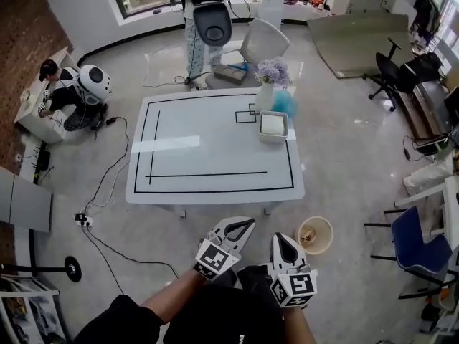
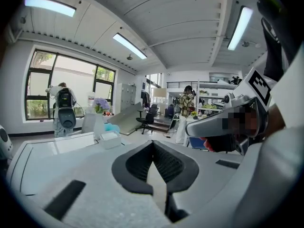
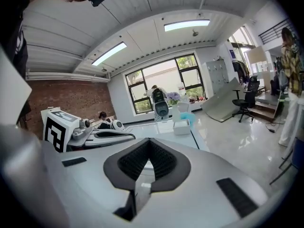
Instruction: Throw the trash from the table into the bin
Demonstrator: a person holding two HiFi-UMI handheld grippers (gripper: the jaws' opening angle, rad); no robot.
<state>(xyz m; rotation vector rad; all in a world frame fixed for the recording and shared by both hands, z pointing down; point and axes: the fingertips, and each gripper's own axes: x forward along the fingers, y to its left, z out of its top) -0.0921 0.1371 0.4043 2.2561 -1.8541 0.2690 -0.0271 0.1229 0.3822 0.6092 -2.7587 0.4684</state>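
Observation:
In the head view both grippers hang over the floor in front of the white table (image 1: 215, 185), side by side below its near edge. My left gripper (image 1: 247, 224) is shut with nothing in it; its jaw tips meet in the left gripper view (image 2: 153, 142). My right gripper (image 1: 282, 236) is shut and empty too, tips together in the right gripper view (image 3: 149, 141). The round beige bin (image 1: 328, 228) stands on the floor just right of the right gripper, with something brownish inside. On the table's far right stand a vase of flowers (image 1: 265, 92), a white box (image 1: 274, 126) and a blue object (image 1: 285, 103).
Cables (image 1: 107, 185) trail over the floor left of the table. A person (image 1: 54, 84) crouches at the far left beside a white round robot head (image 1: 93, 83). Behind the table stands a machine with a grey head (image 1: 212, 21). A blue chair (image 1: 419, 239) stands at the right.

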